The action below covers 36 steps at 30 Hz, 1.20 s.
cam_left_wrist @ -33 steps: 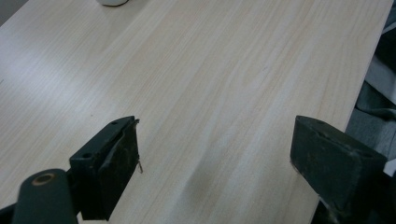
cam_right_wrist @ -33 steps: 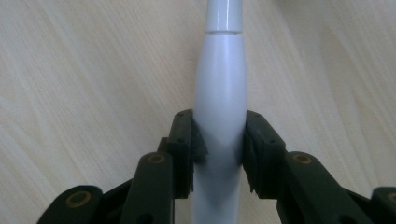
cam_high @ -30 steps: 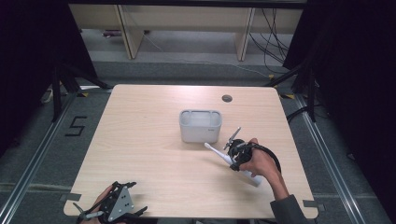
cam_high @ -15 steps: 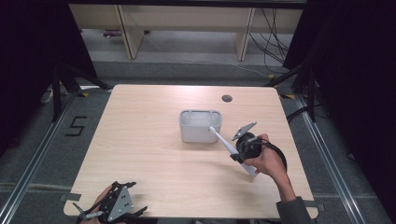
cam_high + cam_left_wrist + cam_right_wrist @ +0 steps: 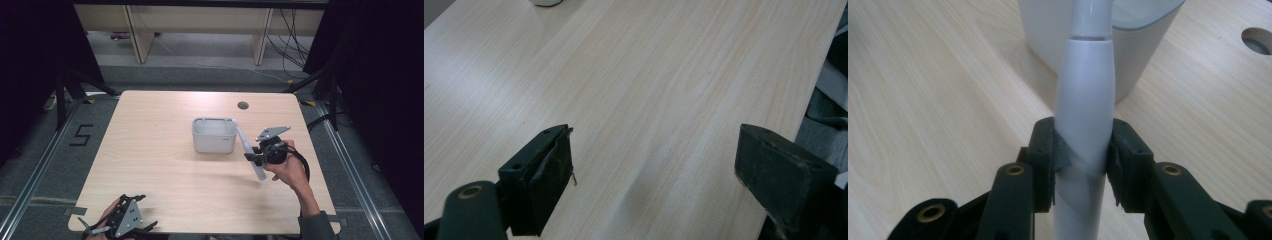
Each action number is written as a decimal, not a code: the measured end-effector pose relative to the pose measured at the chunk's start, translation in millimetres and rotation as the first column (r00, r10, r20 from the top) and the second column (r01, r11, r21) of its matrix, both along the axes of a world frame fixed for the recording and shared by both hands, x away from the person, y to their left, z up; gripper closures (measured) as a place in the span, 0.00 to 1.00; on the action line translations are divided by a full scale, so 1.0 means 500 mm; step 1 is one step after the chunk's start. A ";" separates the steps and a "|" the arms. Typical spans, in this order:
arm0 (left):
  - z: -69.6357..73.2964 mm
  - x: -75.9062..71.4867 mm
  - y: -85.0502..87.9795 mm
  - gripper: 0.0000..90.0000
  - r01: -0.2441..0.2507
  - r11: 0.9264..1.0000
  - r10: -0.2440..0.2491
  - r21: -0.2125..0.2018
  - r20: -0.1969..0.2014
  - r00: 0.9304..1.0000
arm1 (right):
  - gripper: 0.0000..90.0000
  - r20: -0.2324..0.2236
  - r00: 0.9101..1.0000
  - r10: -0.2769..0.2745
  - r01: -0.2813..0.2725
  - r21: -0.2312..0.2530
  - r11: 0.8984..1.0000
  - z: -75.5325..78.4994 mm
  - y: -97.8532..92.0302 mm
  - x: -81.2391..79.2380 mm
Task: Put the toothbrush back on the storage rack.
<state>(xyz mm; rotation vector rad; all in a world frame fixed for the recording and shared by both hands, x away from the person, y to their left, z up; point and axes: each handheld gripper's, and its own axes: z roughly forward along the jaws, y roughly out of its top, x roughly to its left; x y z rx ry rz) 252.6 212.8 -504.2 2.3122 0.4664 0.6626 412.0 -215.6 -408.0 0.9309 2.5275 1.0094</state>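
A white, tapered, long-handled tool (image 5: 248,150) is clamped in my right gripper (image 5: 256,157), which is shut on its thick handle (image 5: 1085,100). The tool slants up and to the left above the table. Its thin upper end reaches the right rim of a pale grey rounded container (image 5: 214,135), which stands open-topped at the table's middle. In the right gripper view the container (image 5: 1143,45) rises just behind the tool. My left gripper (image 5: 125,222) rests at the table's near left edge, its jaws (image 5: 659,175) wide open over bare wood.
The light wooden table (image 5: 150,165) has a round cable hole (image 5: 243,105) at the back right. Dark floor and metal rails run along both sides. Shelving legs and cables stand beyond the far edge.
My right hand has lifted the white tool and carried it back, and its tip has swung up to the container's right rim. The left gripper has stayed put.
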 end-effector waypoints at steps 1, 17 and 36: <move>0.000 0.000 0.000 0.17 0.001 1.000 -0.001 0.006 0.000 1.000 | 0.74 0.023 1.000 -0.002 0.002 0.002 1.000 0.001 0.000 0.000; 0.001 0.000 0.000 0.17 0.002 1.000 -0.002 0.019 -0.001 1.000 | 0.74 0.100 0.995 0.008 -0.026 0.180 0.983 0.015 0.024 0.019; 0.000 0.001 0.002 0.17 0.003 1.000 -0.003 0.019 0.000 1.000 | 0.74 0.185 0.983 -0.018 -0.035 0.279 0.960 0.031 0.083 0.043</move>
